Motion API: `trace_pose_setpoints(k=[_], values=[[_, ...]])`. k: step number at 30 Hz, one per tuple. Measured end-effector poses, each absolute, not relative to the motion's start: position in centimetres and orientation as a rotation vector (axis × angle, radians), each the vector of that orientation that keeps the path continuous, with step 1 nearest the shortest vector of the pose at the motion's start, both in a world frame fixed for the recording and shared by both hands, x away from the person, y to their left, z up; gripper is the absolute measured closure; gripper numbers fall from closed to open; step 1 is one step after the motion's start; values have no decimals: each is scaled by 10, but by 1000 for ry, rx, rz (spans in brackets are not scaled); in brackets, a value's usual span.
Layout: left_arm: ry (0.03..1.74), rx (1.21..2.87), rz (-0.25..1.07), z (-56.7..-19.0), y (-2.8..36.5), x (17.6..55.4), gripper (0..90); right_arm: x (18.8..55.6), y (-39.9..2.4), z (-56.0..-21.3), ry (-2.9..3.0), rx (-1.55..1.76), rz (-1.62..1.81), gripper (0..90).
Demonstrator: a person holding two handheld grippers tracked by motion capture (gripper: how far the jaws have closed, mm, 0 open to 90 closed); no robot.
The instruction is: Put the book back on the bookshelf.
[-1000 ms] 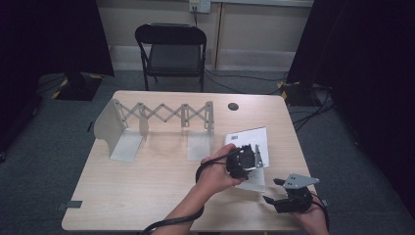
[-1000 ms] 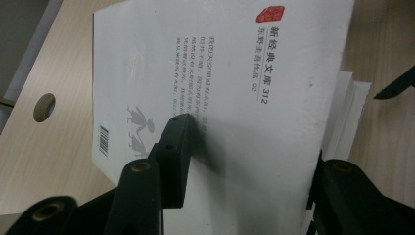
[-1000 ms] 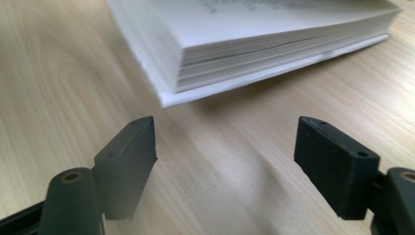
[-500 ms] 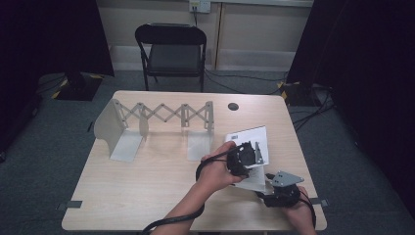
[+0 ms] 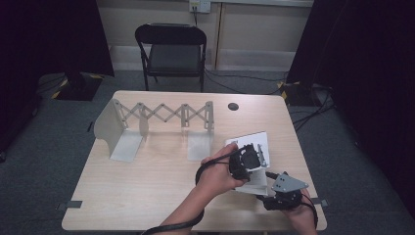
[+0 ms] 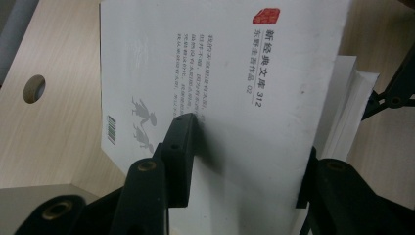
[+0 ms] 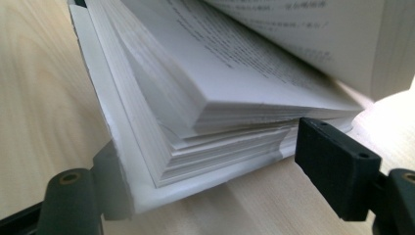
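A white paperback book (image 5: 253, 139) lies open near the table's front right. Its cover (image 6: 220, 73) bears black print, a red seal and a barcode. My left gripper (image 5: 249, 156) is shut on the lifted upper part of the book: in the left gripper view (image 6: 244, 161) one jaw lies on the cover and the other behind the page edge. My right gripper (image 5: 266, 188) is at the book's near corner. Its jaws (image 7: 220, 176) have just been opening and stand open around the lower stack of pages (image 7: 215, 142), with a small gap at the right pad.
A white expanding rack (image 5: 161, 115) with a scissor lattice stands on the table's far left half. A round cable hole (image 5: 233, 106) sits beyond the book. A black folding chair (image 5: 171, 49) is behind the table (image 5: 147, 186). The table's front edge is just below my right gripper.
My right gripper has slid left from the table's front right edge to the book's near corner. The left hand and the lifted part of the book have stayed put.
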State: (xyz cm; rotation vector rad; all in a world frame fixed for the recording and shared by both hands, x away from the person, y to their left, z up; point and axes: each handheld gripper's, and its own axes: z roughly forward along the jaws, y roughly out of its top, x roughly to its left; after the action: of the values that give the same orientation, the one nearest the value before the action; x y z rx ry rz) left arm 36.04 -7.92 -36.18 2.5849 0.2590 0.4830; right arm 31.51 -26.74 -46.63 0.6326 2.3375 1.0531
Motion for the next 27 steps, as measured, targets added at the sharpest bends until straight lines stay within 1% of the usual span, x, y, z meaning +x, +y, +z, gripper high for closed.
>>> trace_pose_setpoints(k=[8, 12, 13, 16, 17, 19, 27], values=[[286, 2585, 458, -355, -79, 363, 577, 308, -270, -464, 2306, 612, 1065, 214], [287, 2592, 454, -354, -79, 363, 577, 310, -273, -468, 2311, 633, 1072, 220], [284, 2595, 448, -354, -79, 364, 577, 310, -274, -469, 2311, 635, 1066, 234], [288, 2591, 442, -353, -79, 365, 576, 314, -279, -474, 2319, 683, 1110, 225], [289, 2592, 442, -353, -79, 365, 576, 315, -279, -474, 2322, 687, 1110, 248], [285, 2600, 445, -353, -79, 364, 576, 315, -279, -474, 2324, 679, 1085, 256], [295, 2605, 448, -353, -79, 363, 577, 319, -274, -478, 2314, 670, 1069, 258]])
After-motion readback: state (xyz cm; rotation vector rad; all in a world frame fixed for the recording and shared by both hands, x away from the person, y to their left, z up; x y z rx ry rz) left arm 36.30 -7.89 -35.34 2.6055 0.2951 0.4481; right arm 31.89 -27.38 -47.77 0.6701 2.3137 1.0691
